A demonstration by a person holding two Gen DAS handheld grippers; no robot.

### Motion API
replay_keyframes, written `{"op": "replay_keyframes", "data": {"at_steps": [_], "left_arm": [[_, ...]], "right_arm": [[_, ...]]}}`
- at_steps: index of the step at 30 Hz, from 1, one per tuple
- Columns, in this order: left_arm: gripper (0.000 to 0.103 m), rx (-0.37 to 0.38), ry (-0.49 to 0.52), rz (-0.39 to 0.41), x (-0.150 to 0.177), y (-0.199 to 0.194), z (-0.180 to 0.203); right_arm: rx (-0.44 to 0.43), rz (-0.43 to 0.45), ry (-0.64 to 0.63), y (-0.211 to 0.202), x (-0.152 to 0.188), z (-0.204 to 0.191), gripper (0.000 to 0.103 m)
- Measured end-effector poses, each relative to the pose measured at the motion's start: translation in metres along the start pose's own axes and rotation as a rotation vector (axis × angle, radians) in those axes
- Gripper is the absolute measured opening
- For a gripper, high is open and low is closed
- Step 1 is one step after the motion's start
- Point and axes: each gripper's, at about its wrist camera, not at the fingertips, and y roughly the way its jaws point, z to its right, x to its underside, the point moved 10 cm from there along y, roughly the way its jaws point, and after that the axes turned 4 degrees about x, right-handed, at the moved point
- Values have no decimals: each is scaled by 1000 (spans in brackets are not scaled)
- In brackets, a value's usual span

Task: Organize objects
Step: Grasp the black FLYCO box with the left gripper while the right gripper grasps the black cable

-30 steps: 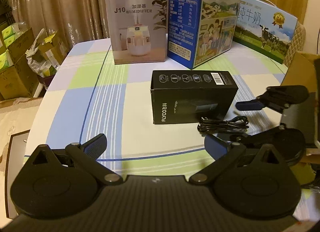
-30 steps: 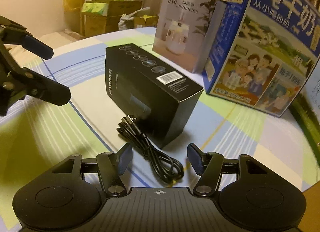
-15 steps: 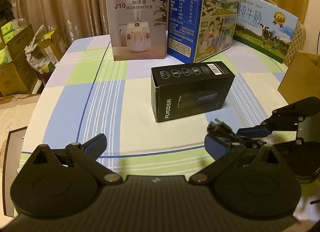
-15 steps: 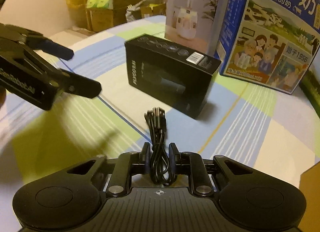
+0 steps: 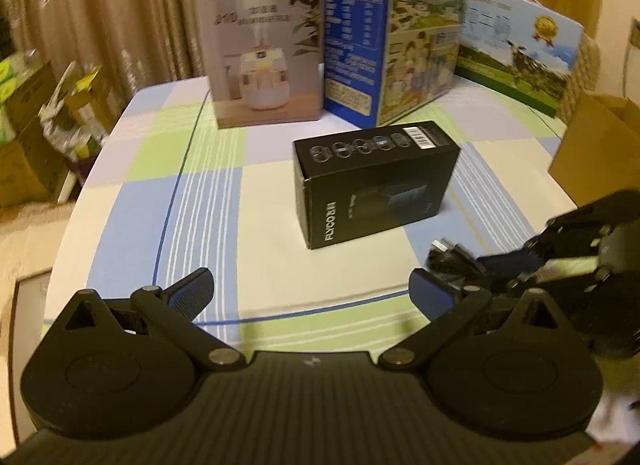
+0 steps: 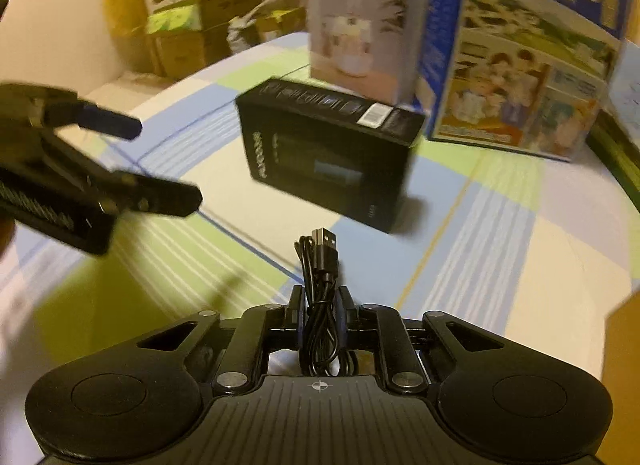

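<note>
A coiled black USB cable (image 6: pixel 322 289) is pinched in my right gripper (image 6: pixel 320 307), which is shut on it and holds it above the checked tablecloth. The cable also shows in the left wrist view (image 5: pixel 450 259), sticking out of the right gripper at the right edge. A black FLYCO box (image 5: pixel 376 181) lies in the middle of the table; it also shows in the right wrist view (image 6: pixel 332 149), beyond the cable. My left gripper (image 5: pixel 310 291) is open and empty over the near table edge; it also shows in the right wrist view (image 6: pixel 132 161) at the left.
A white humidifier box (image 5: pixel 266 49) and a tall blue milk carton (image 5: pixel 390 25) stand at the back. A second milk box (image 5: pixel 520 53) is behind them on the right. A brown cardboard box (image 5: pixel 592 153) sits at the right edge. Cardboard boxes (image 5: pixel 28 125) crowd the floor left.
One second ago the right gripper was open around the cable on the table. It shut on the cable and has lifted it back away from the black box. The left gripper stays open.
</note>
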Motion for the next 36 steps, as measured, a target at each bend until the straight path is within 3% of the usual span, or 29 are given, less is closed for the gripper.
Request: {"op": "replay_keyframes", "data": {"at_steps": [6,11,15,21,23,26,28,31,36], "left_arm": [[102,8,123,47,-25,2,9],[94,11,273,63,-63,18,17],[91,54,381,35,-83,37,26],[82,139,500,-58,-81,66,42],[70,154,516,-100,-78,74,45],[62,161,517,-159,-72,78,48],[53,199,498,-240,-64,77,53],[52,248,472,-316,-53,69,62],[52,234,413,-320,-55,71,72]], "right_arm": [[42,53,132,-36,-6,17,12],[72,92,185,-44,-12,32,12],[85,90,213,-39,-13,42,12],[104,85,233,-35,-10,53,12],[105,82,239,-33,-9,56,12],[108,79,252,-32,-9,60,12],[106,77,264,-31,-9,62,12],[102,77,275,-31,-10,64,12],[96,76,279,-32,-10,62,12]]}}
